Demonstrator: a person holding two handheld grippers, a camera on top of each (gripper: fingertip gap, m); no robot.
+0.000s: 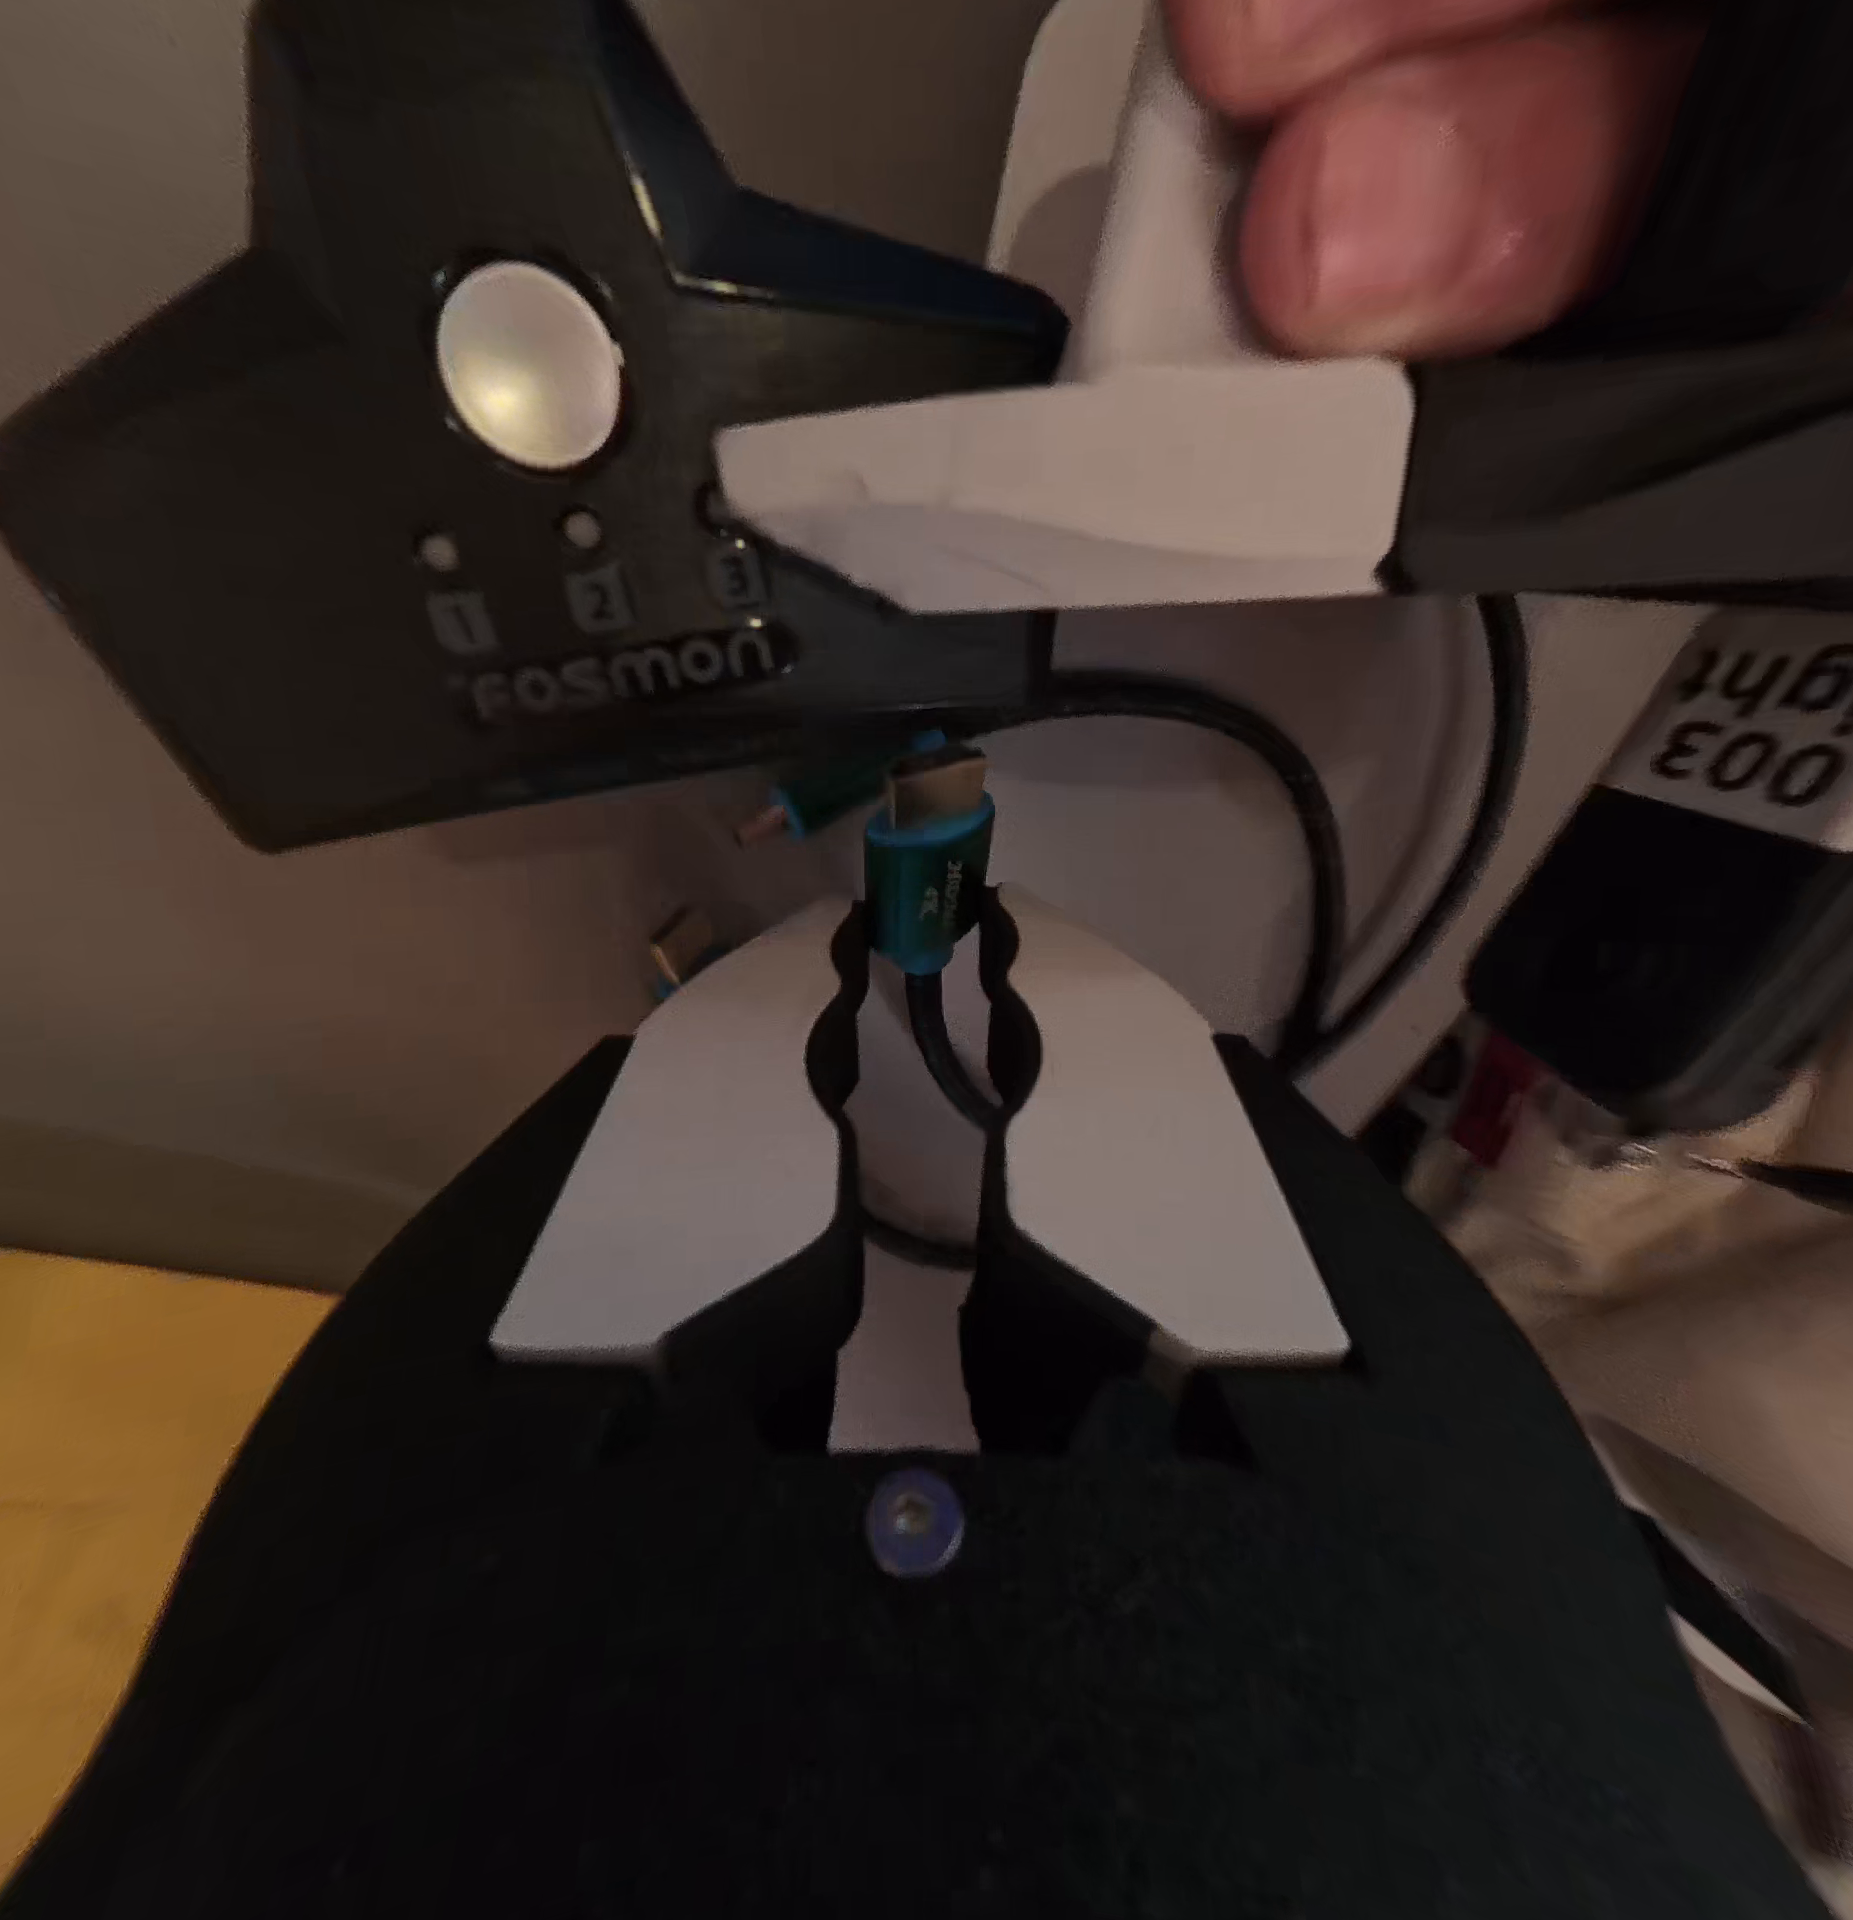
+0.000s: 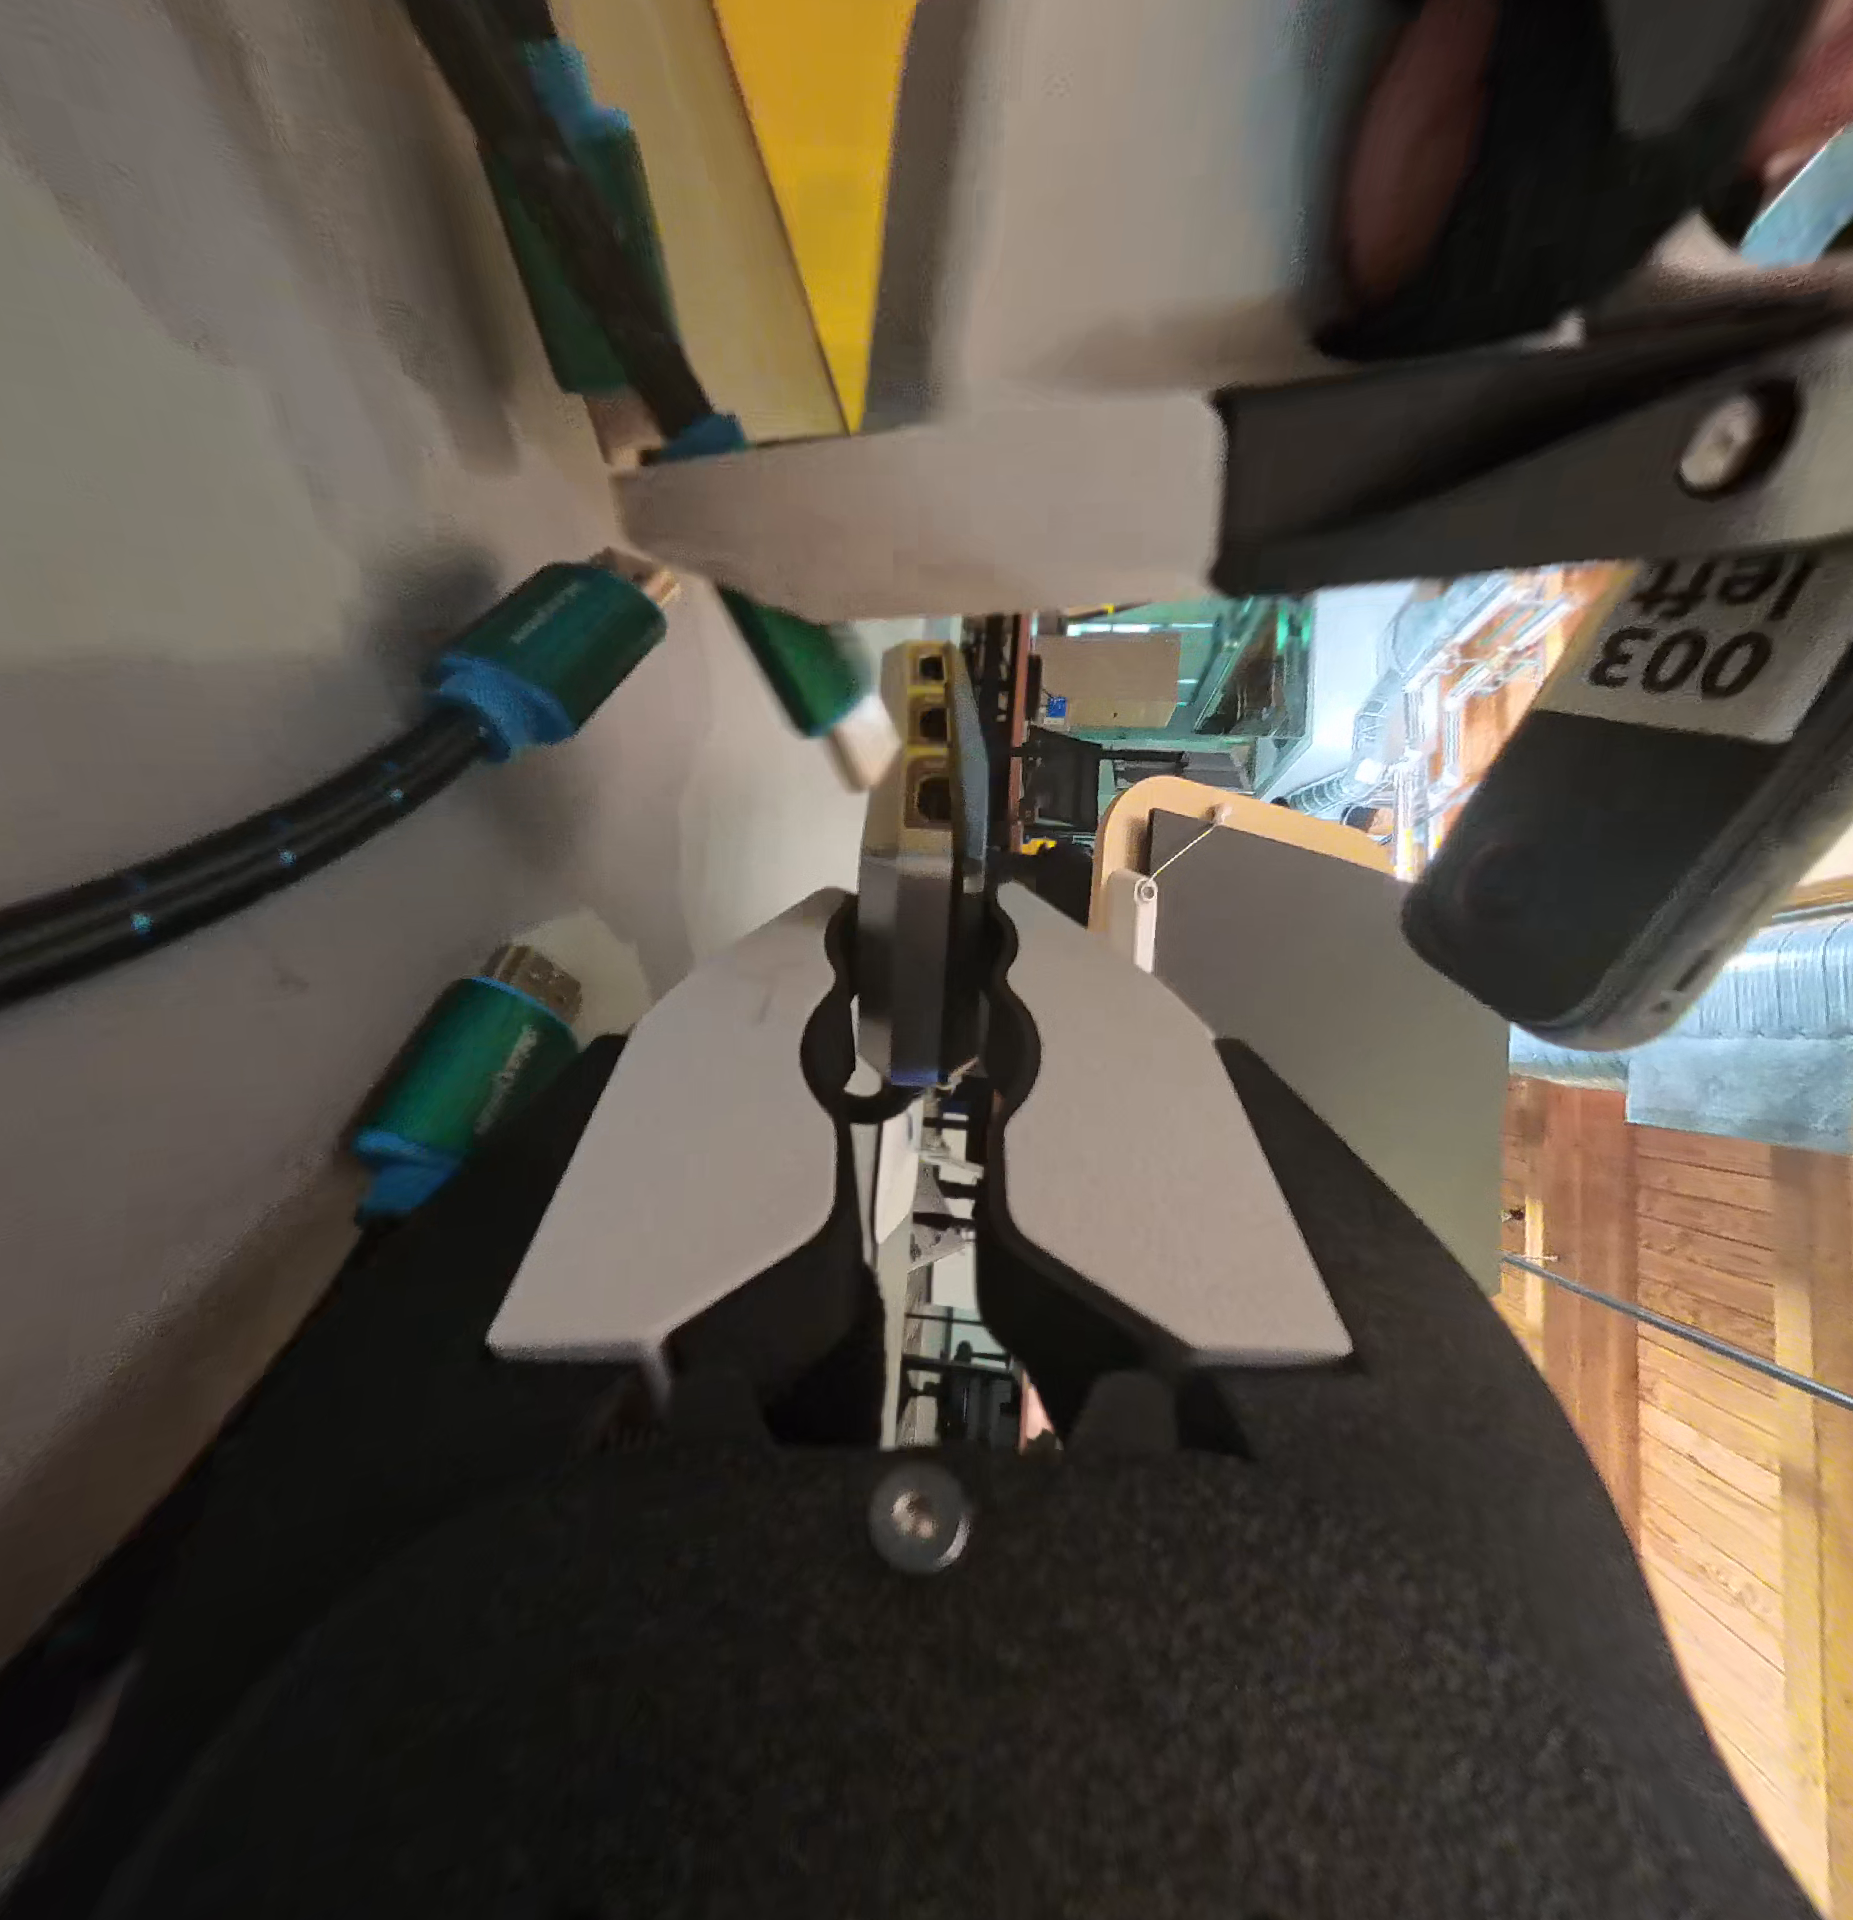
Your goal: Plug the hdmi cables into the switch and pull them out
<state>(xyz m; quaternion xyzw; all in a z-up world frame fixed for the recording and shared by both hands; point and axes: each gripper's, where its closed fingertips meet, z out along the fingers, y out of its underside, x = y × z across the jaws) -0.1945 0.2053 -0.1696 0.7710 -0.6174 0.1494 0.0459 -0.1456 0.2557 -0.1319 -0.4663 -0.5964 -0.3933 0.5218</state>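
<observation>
My left gripper [image 1: 924, 914] is shut on a blue HDMI plug [image 1: 927, 894], with its cable hanging down between the fingers. The plug's gold tip points at the lower edge of the black switch [image 1: 382, 499] and is outside it. My right gripper [image 2: 922, 935] is shut on the switch [image 2: 917, 966], which shows edge-on with its row of ports [image 2: 927, 748]. In the right wrist view the held plug [image 2: 808, 675] has its tip beside the ports, not inside one. The right gripper's white finger [image 1: 1057, 499] lies across the switch's top face.
Three loose HDMI plugs [image 2: 548, 655] [image 2: 465, 1081] [image 2: 579, 260] with black cables lie on the white surface at the left. A black cable [image 1: 1286, 831] runs from the switch. A hand [image 1: 1421, 177] holds the right gripper. A yellow tabletop [image 1: 122, 1455] shows at the lower left. About 7 cm separates my left fingertips from my right.
</observation>
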